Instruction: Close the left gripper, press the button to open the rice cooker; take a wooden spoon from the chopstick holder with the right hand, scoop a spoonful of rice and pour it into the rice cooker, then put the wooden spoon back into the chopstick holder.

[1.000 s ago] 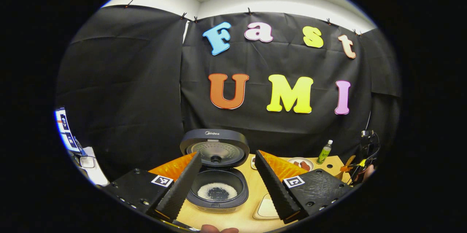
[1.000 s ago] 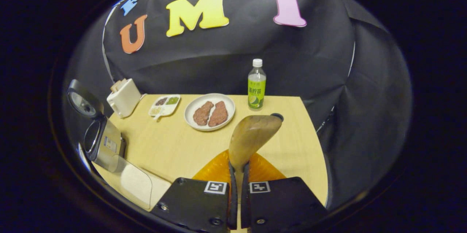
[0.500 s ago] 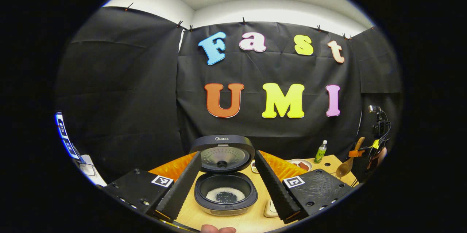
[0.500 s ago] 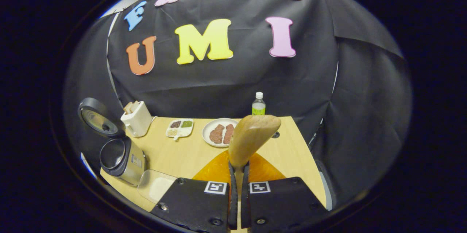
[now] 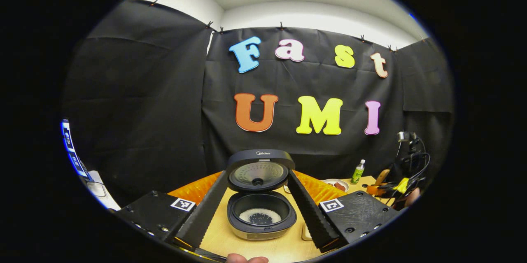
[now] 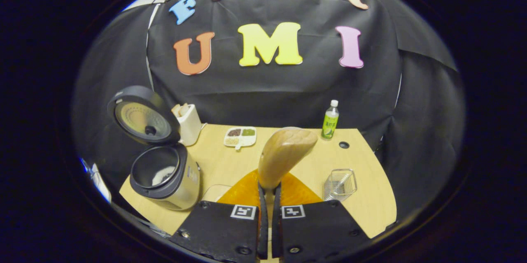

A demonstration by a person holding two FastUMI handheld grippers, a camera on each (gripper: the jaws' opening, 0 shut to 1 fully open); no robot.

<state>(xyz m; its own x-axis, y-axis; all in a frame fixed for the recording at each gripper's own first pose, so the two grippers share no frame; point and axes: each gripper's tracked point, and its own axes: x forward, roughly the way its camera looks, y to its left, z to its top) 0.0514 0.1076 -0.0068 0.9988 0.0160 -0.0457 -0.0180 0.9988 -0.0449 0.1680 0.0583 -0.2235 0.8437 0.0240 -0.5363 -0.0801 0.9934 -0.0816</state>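
Observation:
The rice cooker [image 5: 260, 217] stands open on the wooden table [image 5: 284, 248], its lid [image 5: 258, 170] tilted up and some white rice in the pot. My left gripper [image 5: 257, 172] is open, and the cooker shows between its fingers, farther off. In the right gripper view the cooker [image 6: 165, 177] sits at the left with its lid [image 6: 142, 115] raised. My right gripper [image 6: 269, 187] is shut on the handle of the wooden spoon [image 6: 286, 154], whose bowl points up and forward above the table. The cream chopstick holder [image 6: 189, 124] stands behind the cooker. The right gripper [image 5: 387, 189] with the spoon [image 5: 381, 176] also appears far right.
A divided condiment tray [image 6: 240, 136] and a green drink bottle [image 6: 329, 120] stand near the back wall. A clear square container [image 6: 339, 184] sits at the right, and a clear dish [image 6: 214, 192] lies beside the cooker. The table's front edge [image 6: 383, 224] is close.
My right gripper has drawn back and turned left with the spoon, bringing the cooker closer in its view; the spoon now hides the meat plate. The left gripper shifted slightly and stays open.

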